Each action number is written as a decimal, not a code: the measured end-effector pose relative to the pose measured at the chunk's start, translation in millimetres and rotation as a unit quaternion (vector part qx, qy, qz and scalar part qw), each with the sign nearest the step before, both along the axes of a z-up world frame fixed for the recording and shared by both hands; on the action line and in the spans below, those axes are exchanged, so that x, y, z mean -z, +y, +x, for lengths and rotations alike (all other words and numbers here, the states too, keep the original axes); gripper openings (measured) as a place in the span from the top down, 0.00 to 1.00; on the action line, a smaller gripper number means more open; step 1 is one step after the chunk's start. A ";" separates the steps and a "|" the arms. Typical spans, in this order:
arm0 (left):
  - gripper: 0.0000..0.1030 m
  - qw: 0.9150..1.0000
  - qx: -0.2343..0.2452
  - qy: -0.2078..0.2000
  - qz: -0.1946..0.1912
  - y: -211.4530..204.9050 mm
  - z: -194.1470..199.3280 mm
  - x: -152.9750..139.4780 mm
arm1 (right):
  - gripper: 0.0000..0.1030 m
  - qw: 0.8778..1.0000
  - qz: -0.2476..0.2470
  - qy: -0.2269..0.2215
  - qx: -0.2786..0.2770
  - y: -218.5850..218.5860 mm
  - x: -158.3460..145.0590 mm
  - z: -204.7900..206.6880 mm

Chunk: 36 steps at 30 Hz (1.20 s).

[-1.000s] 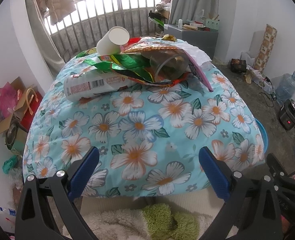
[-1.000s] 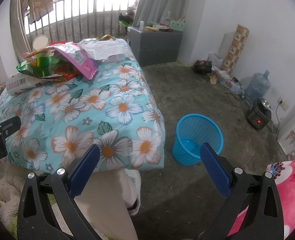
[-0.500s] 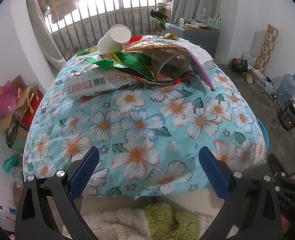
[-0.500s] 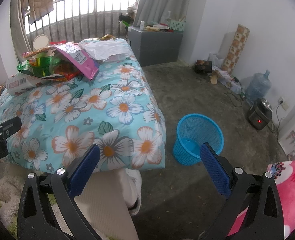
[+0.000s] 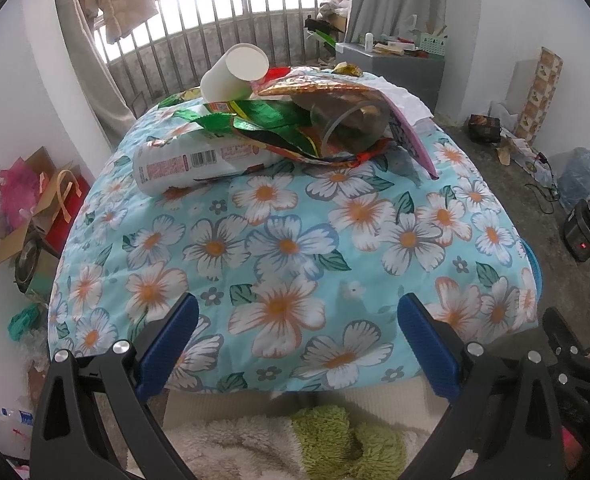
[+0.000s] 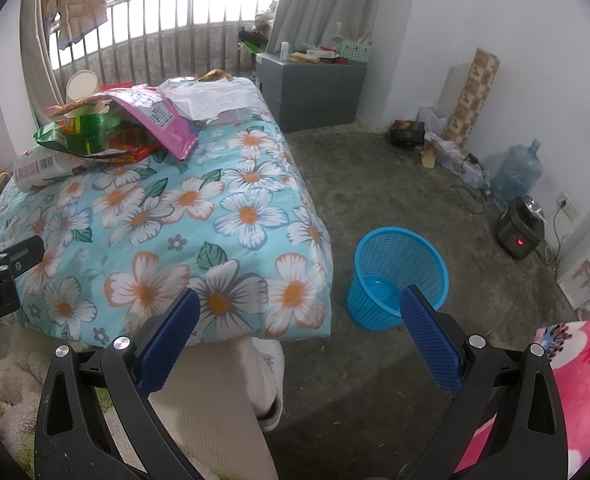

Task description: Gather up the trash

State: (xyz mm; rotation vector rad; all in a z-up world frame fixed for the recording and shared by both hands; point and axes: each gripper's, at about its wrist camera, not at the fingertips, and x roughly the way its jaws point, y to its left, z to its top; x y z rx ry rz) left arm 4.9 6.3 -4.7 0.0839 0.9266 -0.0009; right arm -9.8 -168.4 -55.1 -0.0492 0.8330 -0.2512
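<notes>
Trash is lying in a heap (image 5: 279, 132) at the far end of the floral quilt (image 5: 287, 248) in the left wrist view, well apart from the left gripper (image 5: 297, 344), whose blue fingers are standing wide apart with nothing between them. A white paper cup (image 5: 235, 74) is tipping on its side on top of the pile, a white wrapper with a barcode (image 5: 193, 162) is lying at the near left, and green and red foil bags (image 5: 271, 124) are overlapping a clear plastic cup (image 5: 349, 126). In the right wrist view, the right gripper (image 6: 299, 330) is also hanging spread and empty, looking over the quilt's near corner toward a blue mesh bin (image 6: 397, 276) that is standing on the concrete floor just beside the bed. A pink wrapper (image 6: 163, 122) and a crumpled white sheet (image 6: 211, 100) are sitting on the right side of the pile. Because the pieces are overlapping loosely, pulling one is likely to drag its neighbours, and the paper cup, lying on its round side on top, is probably going to roll off the far edge. Thin foil could also slip from the fingers on the way to the bin.
</notes>
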 end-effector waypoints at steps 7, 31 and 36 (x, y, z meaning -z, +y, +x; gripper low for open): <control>0.05 1.000 -0.004 0.001 0.002 1.2 1.2 0.7 | 0.08 1.000 0.001 0.000 0.000 0.5 0.1 -0.3; 0.05 0.999 -0.035 -0.032 -0.002 35.0 19.9 -8.3 | 0.08 0.999 0.002 -0.031 -0.015 10.6 -15.2 13.8; 0.05 0.997 -0.053 -0.049 -0.002 56.4 33.7 -14.7 | 0.08 0.997 0.014 -0.063 -0.037 24.5 -27.2 25.7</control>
